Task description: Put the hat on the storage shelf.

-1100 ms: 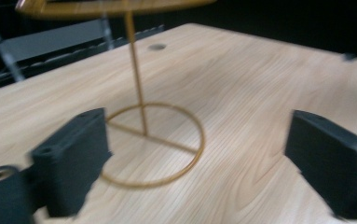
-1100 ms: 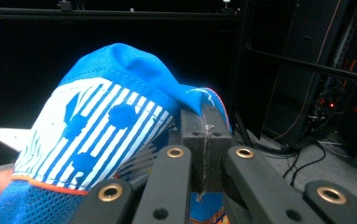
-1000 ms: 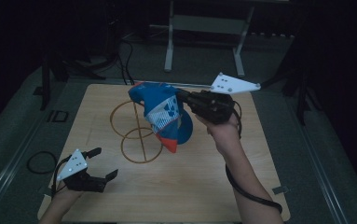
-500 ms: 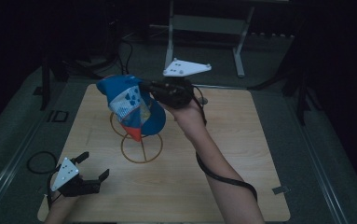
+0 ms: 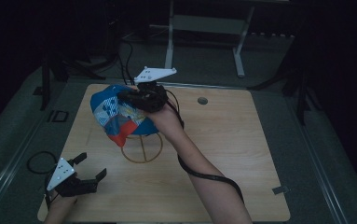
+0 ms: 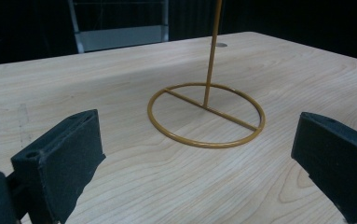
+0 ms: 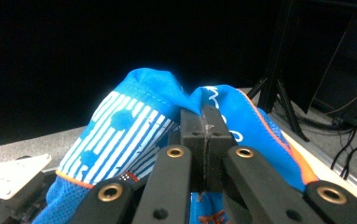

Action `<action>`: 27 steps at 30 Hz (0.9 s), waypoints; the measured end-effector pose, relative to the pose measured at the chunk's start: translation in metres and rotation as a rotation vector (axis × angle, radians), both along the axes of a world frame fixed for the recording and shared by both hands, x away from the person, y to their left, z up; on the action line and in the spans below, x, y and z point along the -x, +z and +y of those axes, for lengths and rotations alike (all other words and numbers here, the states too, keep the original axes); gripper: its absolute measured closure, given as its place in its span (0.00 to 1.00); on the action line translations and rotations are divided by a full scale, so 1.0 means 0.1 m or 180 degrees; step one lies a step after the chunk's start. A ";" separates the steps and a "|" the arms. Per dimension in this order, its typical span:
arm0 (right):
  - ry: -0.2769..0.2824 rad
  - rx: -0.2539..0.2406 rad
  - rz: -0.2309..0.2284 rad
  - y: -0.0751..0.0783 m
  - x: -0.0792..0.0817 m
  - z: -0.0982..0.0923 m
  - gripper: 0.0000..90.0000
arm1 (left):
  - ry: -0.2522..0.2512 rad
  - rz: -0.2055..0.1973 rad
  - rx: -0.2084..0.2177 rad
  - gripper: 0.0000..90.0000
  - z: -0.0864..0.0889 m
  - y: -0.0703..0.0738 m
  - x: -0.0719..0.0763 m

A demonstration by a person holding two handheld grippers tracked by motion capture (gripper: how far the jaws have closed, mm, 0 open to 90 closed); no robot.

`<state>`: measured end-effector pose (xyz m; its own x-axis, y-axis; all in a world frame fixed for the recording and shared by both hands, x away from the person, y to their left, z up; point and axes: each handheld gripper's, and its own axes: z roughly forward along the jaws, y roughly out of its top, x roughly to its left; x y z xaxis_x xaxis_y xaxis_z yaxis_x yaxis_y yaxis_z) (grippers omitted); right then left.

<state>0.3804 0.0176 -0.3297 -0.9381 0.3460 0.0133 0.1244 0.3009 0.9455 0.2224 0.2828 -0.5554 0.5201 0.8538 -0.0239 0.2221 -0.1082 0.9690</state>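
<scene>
Blue fabric with white stripes and orange trim, a cap [image 5: 115, 116], hangs bunched from the right tongs [image 5: 128, 96], whose jaws are pressed together on a fold of it, as the right gripper view [image 7: 157, 112] shows close up. In the high view the cap is held in the air over the far left part of the light wooden table [image 5: 241, 154], directly above a yellow wire stand [image 5: 142, 148] whose ring base rests on the table. The left tongs [image 5: 91, 168] sit low at the near left corner, jaws spread wide apart and holding nothing. In the left gripper view the stand's ring and thin upright rod [image 6: 207, 112] lie ahead between the two black jaws.
</scene>
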 end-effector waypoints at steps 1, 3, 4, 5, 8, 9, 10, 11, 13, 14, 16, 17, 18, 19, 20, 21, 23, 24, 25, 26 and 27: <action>-0.0004 0.0009 0.0027 -0.02 -0.02 0.00 1.00 | -0.0007 0.0008 0.0001 0.03 0.00 0.00 0.00; -0.0017 0.0018 0.0028 -0.03 -0.02 0.00 1.00 | -0.0014 0.0012 0.0010 0.03 0.00 -0.01 -0.01; -0.0041 0.0050 0.0055 -0.06 -0.04 -0.01 1.00 | -0.0023 0.0026 0.0022 0.03 0.00 -0.01 -0.01; -0.0048 0.0053 0.0073 -0.07 -0.06 -0.03 1.00 | -0.0022 0.0024 0.0023 0.03 0.00 -0.01 -0.01; -0.0069 0.0088 0.0112 -0.12 -0.08 -0.04 1.00 | -0.0018 0.0028 0.0025 0.03 0.00 -0.01 -0.02; -0.0069 0.0102 0.0127 -0.14 -0.09 -0.05 1.00 | -0.0014 0.0029 0.0027 0.03 0.00 -0.01 -0.02; -0.0073 0.0125 0.0121 -0.16 -0.09 -0.05 1.00 | -0.0015 0.0030 0.0025 0.03 0.00 -0.01 -0.02; -0.0078 0.0138 0.0125 -0.18 -0.09 -0.06 1.00 | -0.0014 0.0024 0.0026 0.03 0.00 -0.01 -0.02; -0.0075 0.0155 0.0139 -0.21 -0.09 -0.08 1.00 | -0.0017 0.0033 0.0042 0.03 0.01 -0.02 -0.03; -0.0081 0.0161 0.0137 -0.22 -0.08 -0.09 1.00 | -0.0017 0.0031 0.0045 0.03 0.01 -0.02 -0.03; -0.0087 0.0164 0.0137 -0.23 -0.06 -0.12 1.00 | -0.0020 0.0036 0.0055 0.03 0.01 -0.02 -0.02; -0.0094 0.0165 0.0133 -0.24 -0.05 -0.14 1.00 | -0.0022 0.0036 0.0047 0.03 0.00 -0.02 -0.03; -0.0090 0.0159 0.0129 -0.25 -0.05 -0.15 1.00 | -0.0031 0.0035 0.0045 0.03 0.00 -0.02 -0.03; -0.0084 0.0162 0.0140 -0.26 -0.05 -0.17 1.00 | -0.0033 0.0042 0.0048 0.03 0.00 -0.02 -0.03; -0.0093 0.0153 0.0151 -0.27 -0.04 -0.18 1.00 | -0.0034 0.0043 0.0035 0.03 0.00 -0.02 -0.03; -0.0088 0.0150 0.0150 -0.28 -0.03 -0.19 1.00 | -0.0043 0.0038 0.0037 0.03 -0.01 -0.02 -0.03; -0.0084 0.0142 0.0149 -0.28 -0.02 -0.22 1.00 | -0.0041 0.0042 0.0039 0.03 -0.01 -0.02 -0.02; -0.0092 0.0142 0.0142 -0.28 -0.01 -0.23 1.00 | -0.0043 0.0036 0.0035 0.03 -0.01 -0.02 -0.02; -0.0091 0.0146 0.0130 -0.28 0.00 -0.24 1.00 | -0.0043 0.0039 0.0041 0.03 -0.01 -0.02 -0.02; -0.0107 0.0148 0.0111 -0.28 0.01 -0.26 1.00 | -0.0035 0.0042 0.0048 0.03 0.00 -0.02 -0.03; -0.0133 0.0143 0.0100 -0.28 0.02 -0.27 1.00 | -0.0037 0.0039 0.0049 0.03 0.00 -0.02 -0.03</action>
<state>0.3788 -0.0099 -0.3577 -0.9222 0.3857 0.0260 0.1670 0.3370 0.9266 0.2249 0.2824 -0.5577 0.5294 0.8472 -0.0435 0.2327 -0.0958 0.9678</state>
